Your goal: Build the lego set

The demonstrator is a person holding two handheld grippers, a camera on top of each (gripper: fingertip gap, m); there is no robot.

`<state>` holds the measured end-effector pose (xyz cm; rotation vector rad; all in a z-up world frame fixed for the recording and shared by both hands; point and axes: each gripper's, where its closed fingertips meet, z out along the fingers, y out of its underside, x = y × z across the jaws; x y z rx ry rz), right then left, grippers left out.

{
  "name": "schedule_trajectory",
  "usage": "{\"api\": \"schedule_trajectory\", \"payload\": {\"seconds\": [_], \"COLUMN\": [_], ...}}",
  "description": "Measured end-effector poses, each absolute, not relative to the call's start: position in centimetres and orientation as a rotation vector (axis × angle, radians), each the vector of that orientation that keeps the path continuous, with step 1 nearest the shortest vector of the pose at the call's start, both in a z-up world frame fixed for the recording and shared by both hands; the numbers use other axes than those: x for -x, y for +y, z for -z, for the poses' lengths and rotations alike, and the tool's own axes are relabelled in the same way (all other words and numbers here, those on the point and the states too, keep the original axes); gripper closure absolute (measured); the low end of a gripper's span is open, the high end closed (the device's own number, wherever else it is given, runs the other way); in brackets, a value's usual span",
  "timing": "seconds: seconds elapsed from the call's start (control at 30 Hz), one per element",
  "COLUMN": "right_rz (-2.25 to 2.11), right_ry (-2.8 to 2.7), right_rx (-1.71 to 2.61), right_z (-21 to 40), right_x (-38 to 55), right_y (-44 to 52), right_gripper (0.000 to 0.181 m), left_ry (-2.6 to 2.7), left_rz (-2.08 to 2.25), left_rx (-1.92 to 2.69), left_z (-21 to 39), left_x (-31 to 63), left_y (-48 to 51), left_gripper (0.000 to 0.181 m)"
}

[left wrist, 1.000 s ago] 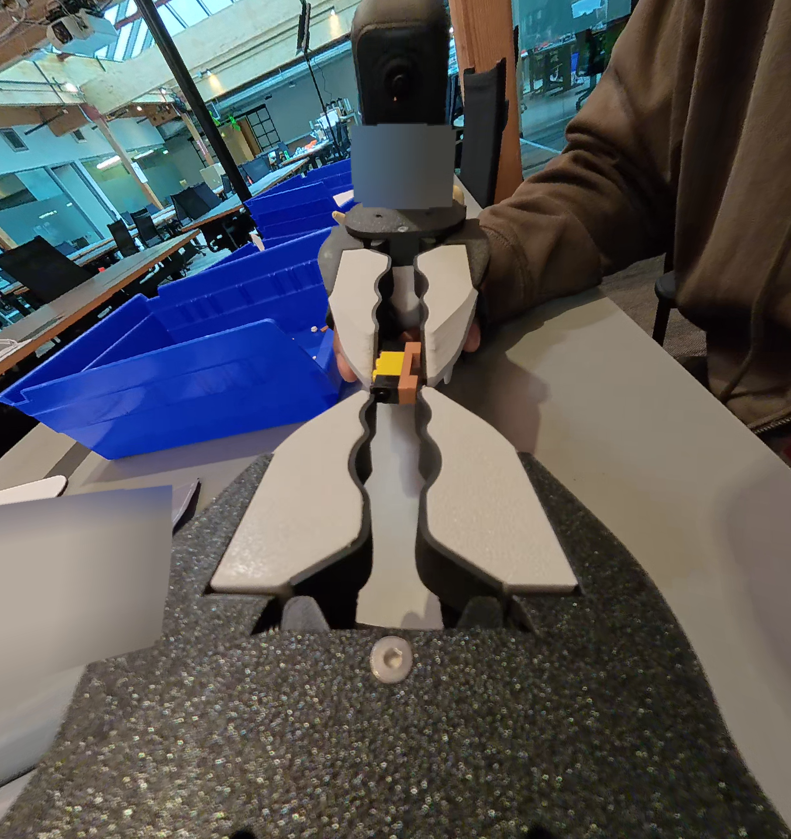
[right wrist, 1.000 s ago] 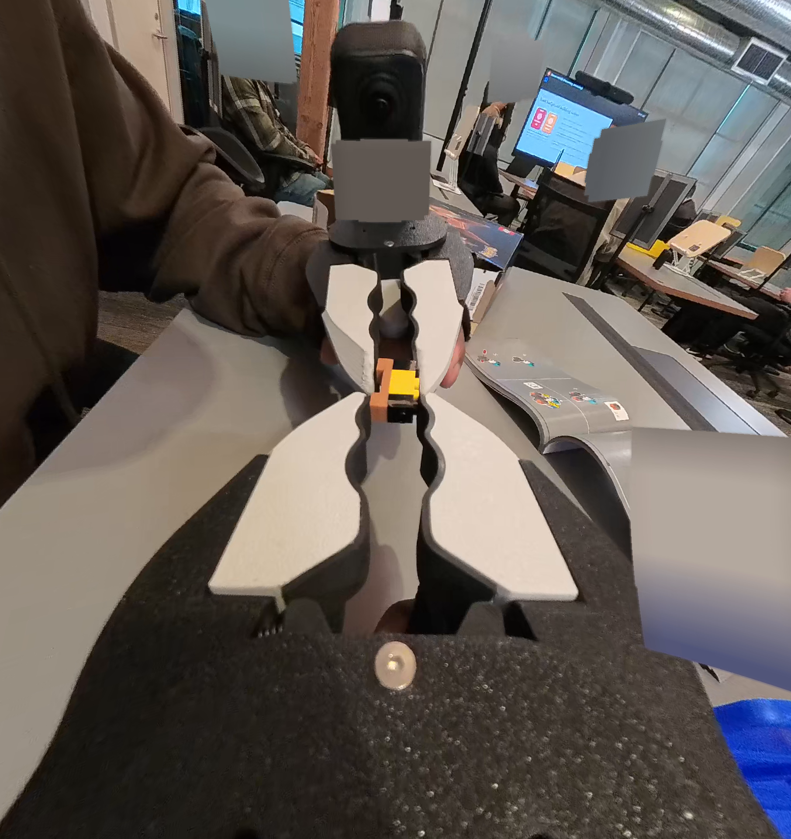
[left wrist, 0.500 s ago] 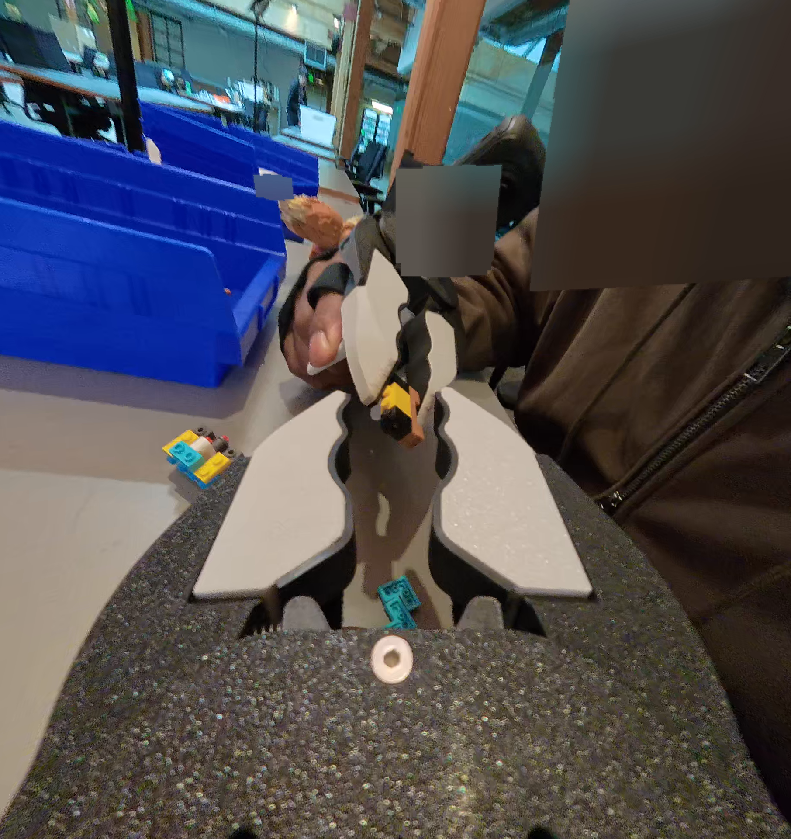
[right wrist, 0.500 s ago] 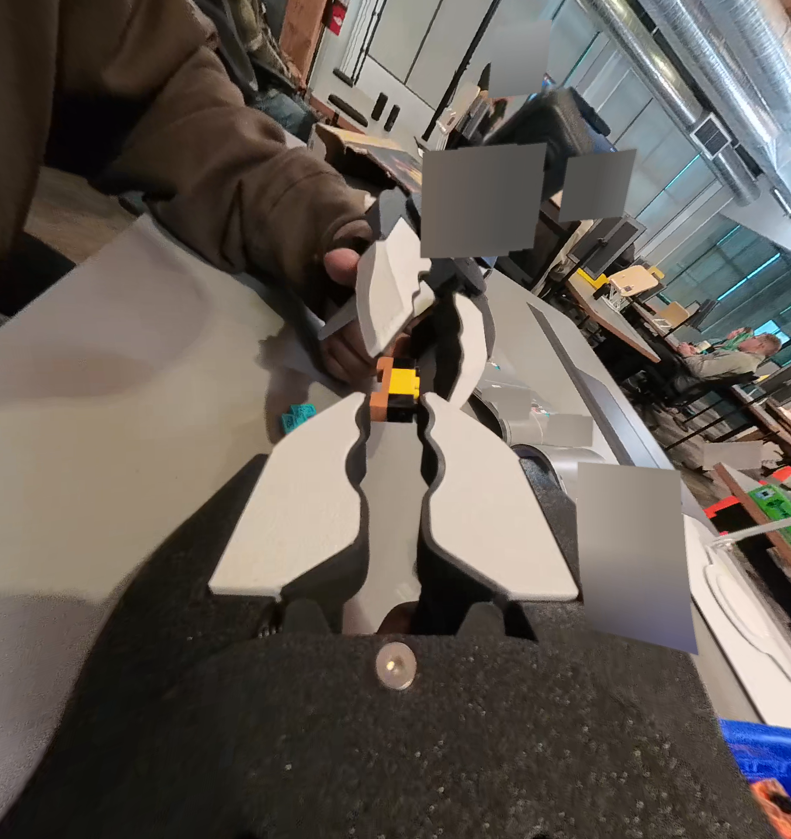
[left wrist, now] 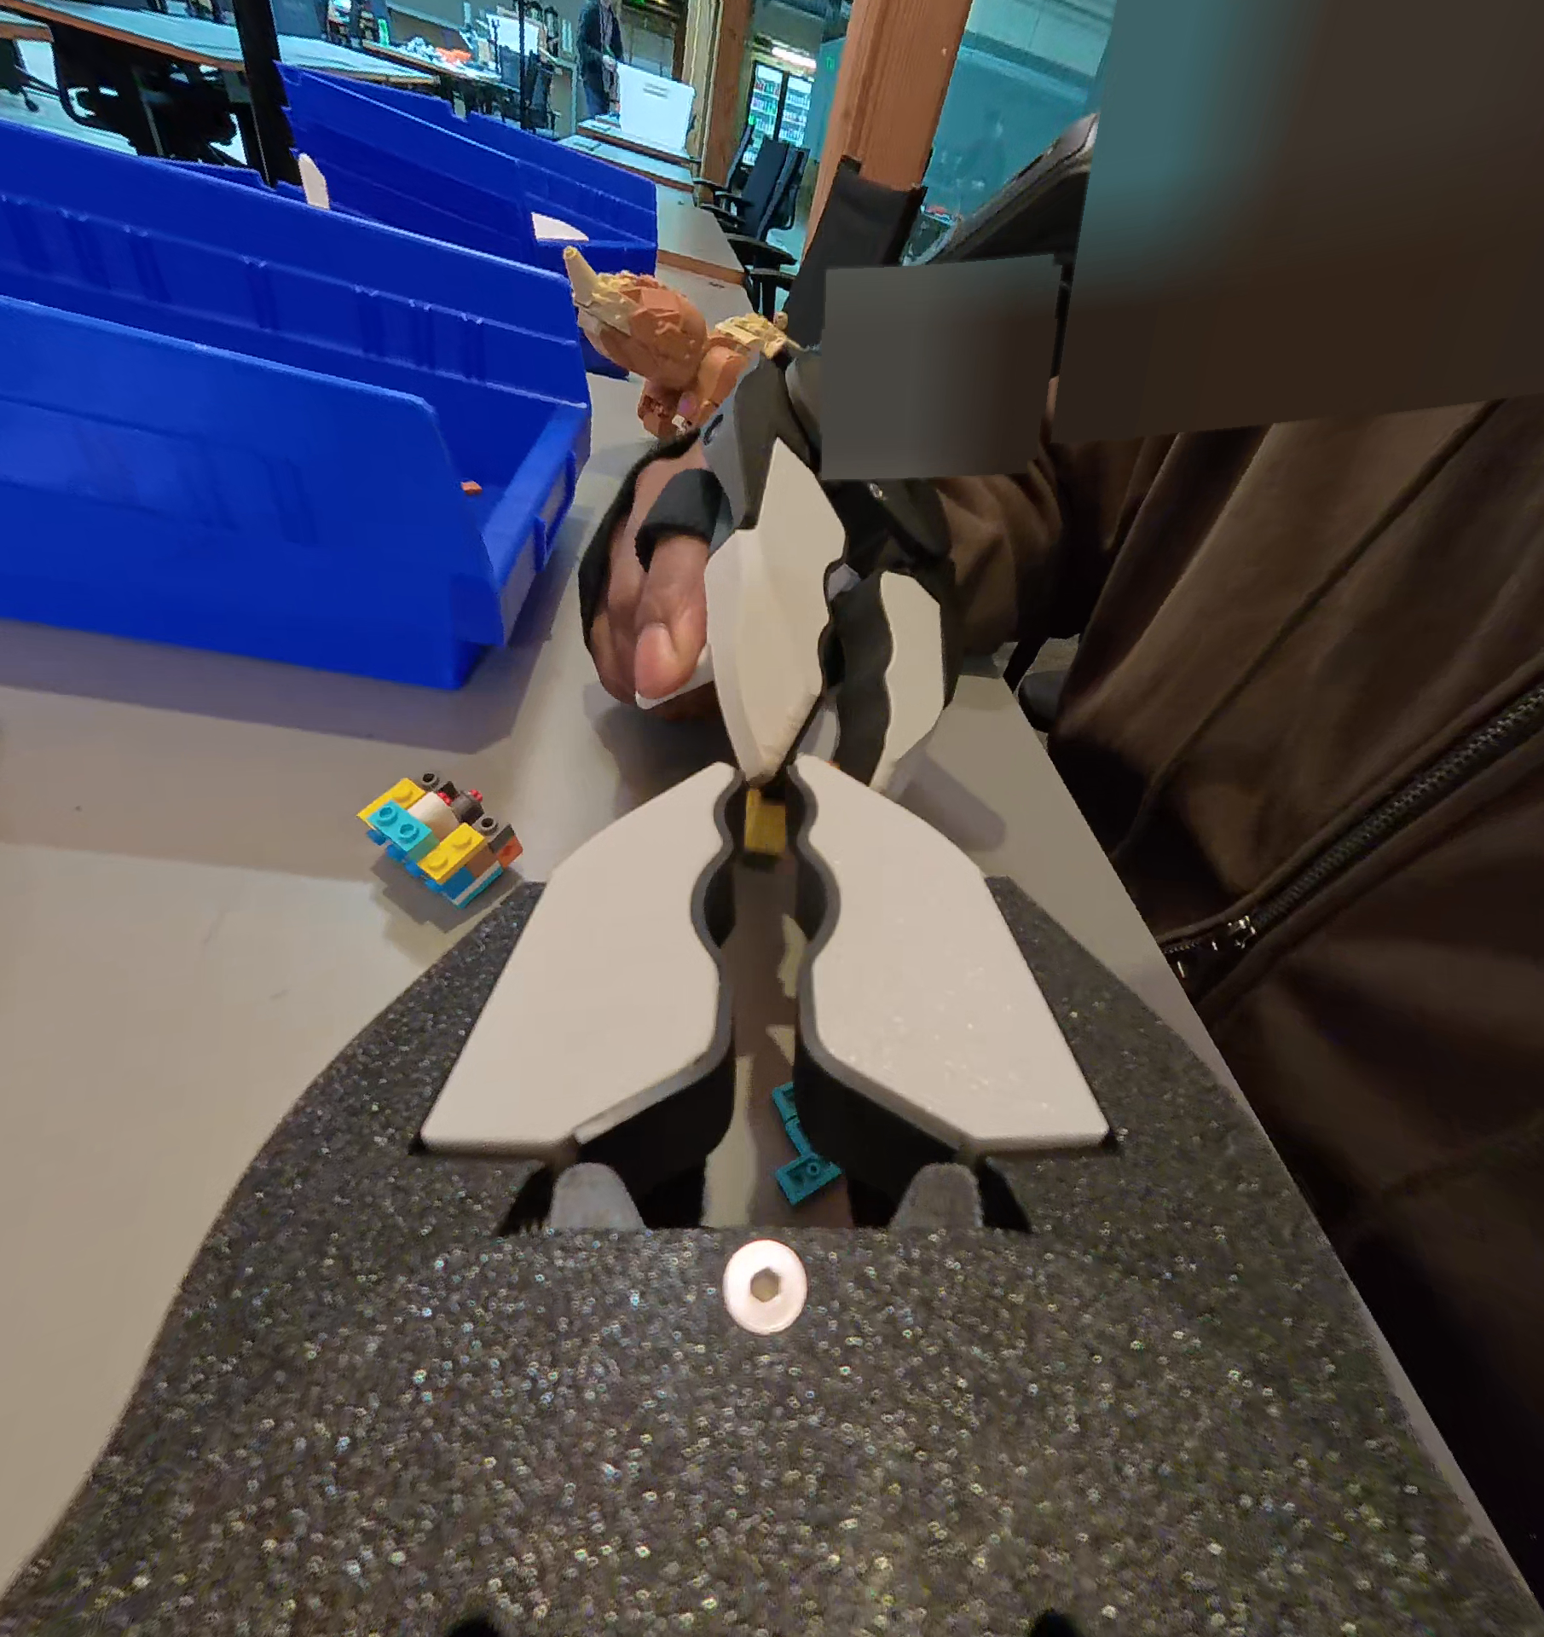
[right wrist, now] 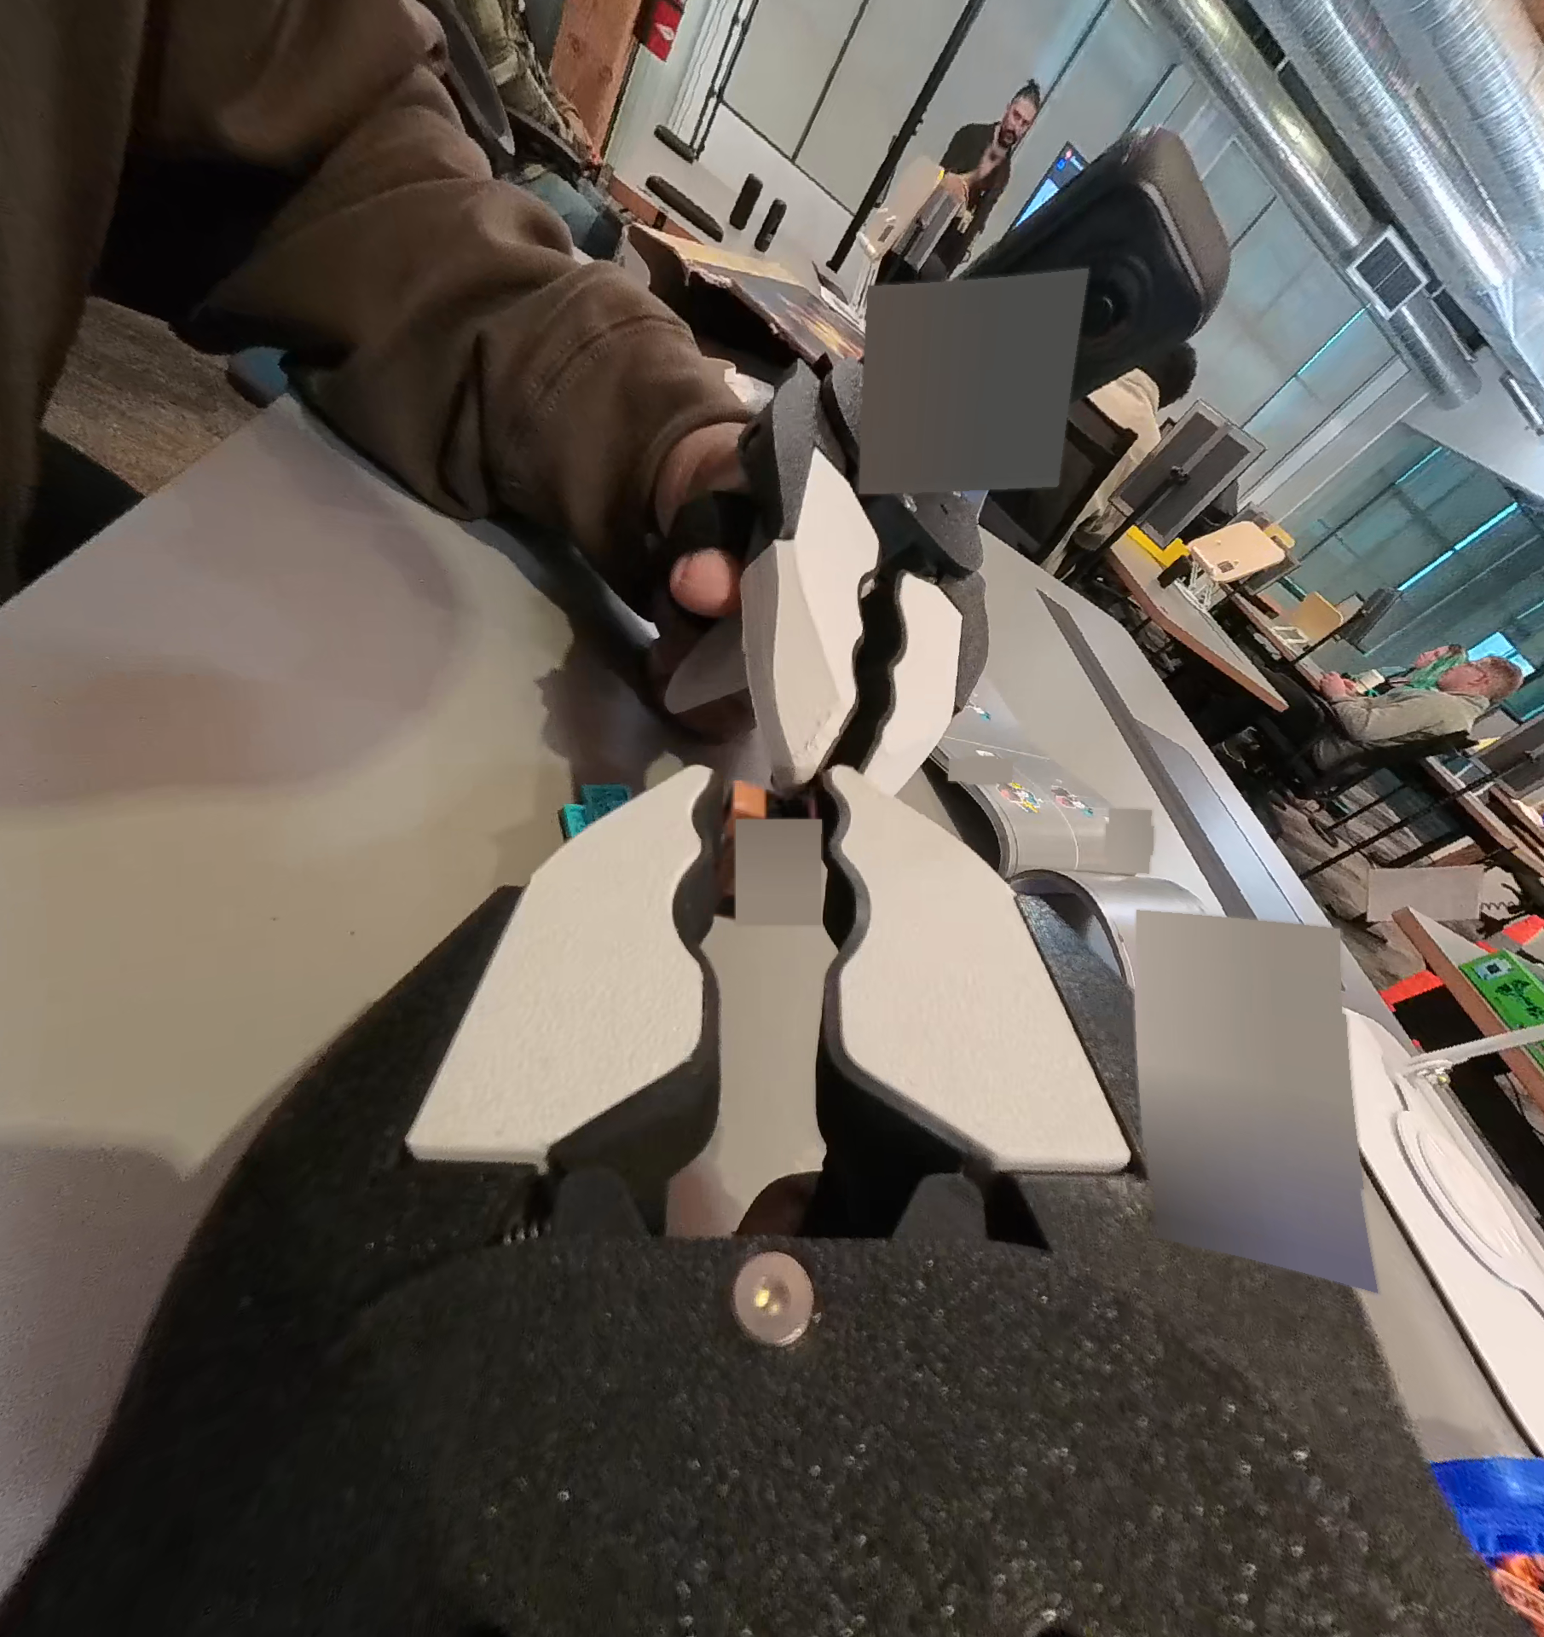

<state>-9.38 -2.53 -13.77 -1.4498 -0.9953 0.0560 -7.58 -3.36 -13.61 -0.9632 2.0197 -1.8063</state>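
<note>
Both claws pinch one small yellow-and-brown brick stack above the counter, left claw meeting right claw; a twist could pop it loose.

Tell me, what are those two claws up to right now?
Left claw and right claw tip to tip, both shut on the yellow-and-orange lego piece. Teal pieces loose on table below, clear of grip.
</note>
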Motion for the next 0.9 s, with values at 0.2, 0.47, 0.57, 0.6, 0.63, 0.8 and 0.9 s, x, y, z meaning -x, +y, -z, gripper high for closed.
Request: {"api": "schedule_trajectory", "payload": {"seconds": [0.2, 0.47, 0.57, 0.6, 0.63, 0.8, 0.9], "right_rz": [-0.051, -0.025, -0.072, -0.087, -0.099, -0.116, -0.132], "right_ry": [-0.965, -0.908, -0.952, -0.961, -0.968, -1.004, -1.018], "right_rx": [1.447, 1.550, 1.645, 1.685, 1.718, 1.835, 1.853], "right_z": [13.7, 14.0, 15.0, 15.4, 15.9, 18.1, 18.4], "right_x": [9.1, 6.8, 6.0, 5.7, 5.3, 4.3, 4.4], "right_y": [-2.2, -1.4, -1.9, -2.1, -2.2, -2.8, -3.0], "right_gripper": [0.163, 0.156, 0.156, 0.156, 0.156, 0.156, 0.155], "left_ry": [2.003, 1.870, 1.908, 1.923, 1.934, 1.990, 2.040], "left_rz": [1.823, 1.731, 1.648, 1.634, 1.611, 1.508, 1.449], "left_rx": [0.999, 1.085, 1.097, 1.094, 1.095, 1.094, 1.077], "left_z": [13.6, 13.4, 14.2, 14.3, 14.5, 15.5, 16.1], "left_x": [7.3, 6.2, 6.1, 6.0, 6.0, 5.9, 6.0], "left_y": [-3.1, 0.5, 0.9, 0.7, 0.7, 0.4, 0.1], "left_gripper": [0.173, 0.168, 0.166, 0.165, 0.165, 0.164, 0.163]}}
